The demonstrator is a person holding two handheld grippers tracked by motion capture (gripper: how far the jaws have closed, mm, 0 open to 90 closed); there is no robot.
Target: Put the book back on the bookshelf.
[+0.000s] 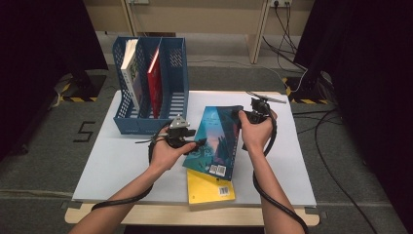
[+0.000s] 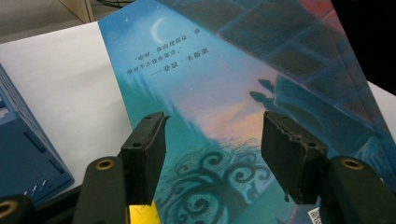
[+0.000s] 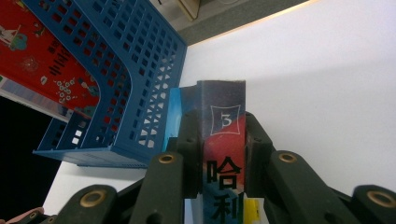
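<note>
**Currently: teal paperback clamped by the spine, one edge lifted off the table**

Teal paperback (image 1: 217, 141) lies tilted across the middle of the white table (image 1: 107, 161), its lower corner overlapping a yellow book (image 1: 210, 187). My right gripper (image 3: 223, 140) is closed on its spine at the far end, pads pressing both faces. My left gripper (image 2: 212, 154) hangs over the back cover with its jaws apart, nothing between them. Beyond stands the blue file rack (image 1: 148, 87), holding a white book (image 1: 129, 68) and a red book (image 1: 155, 78); the right slot looks free.

Risks, as I judge them: a one-ended spine grip may let the covers fan open or the book swing when raised; dragging could shift the yellow book; a tilted approach could catch the rack divider.
</note>
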